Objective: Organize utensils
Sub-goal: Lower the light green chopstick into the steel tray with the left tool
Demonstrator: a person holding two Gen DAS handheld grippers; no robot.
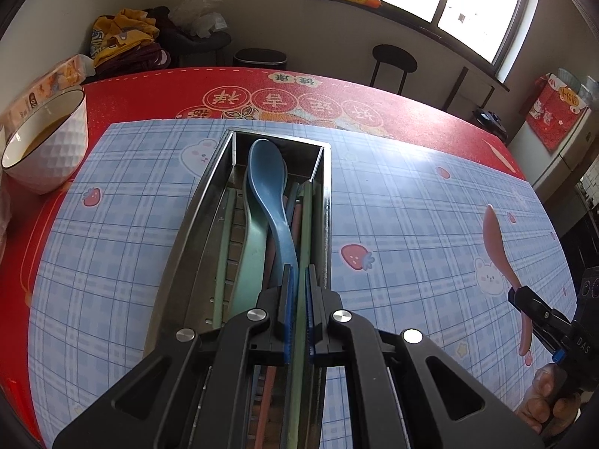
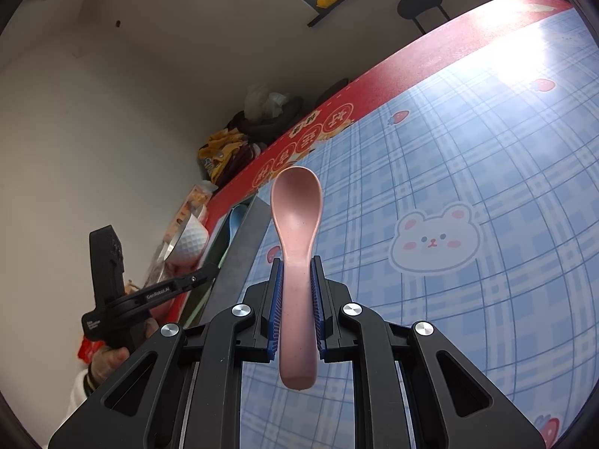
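My left hand-held gripper (image 1: 298, 280) is clamped on the handle of a blue spoon (image 1: 267, 187), whose bowl lies toward the far end of the stainless steel utensil tray (image 1: 194, 224) in the middle of the bench (image 1: 411, 205). In the tray beneath it I see a green spoon (image 1: 249, 258), green chopsticks (image 1: 307, 217) along the right wall and pink ones (image 1: 268, 262) lower down. My right hand-held gripper (image 2: 297, 280) is clamped on a pink spoon (image 2: 297, 217), held above the plaid mat to the tray's right. A white bowl (image 1: 48, 142) with brownish liquid stands far left.
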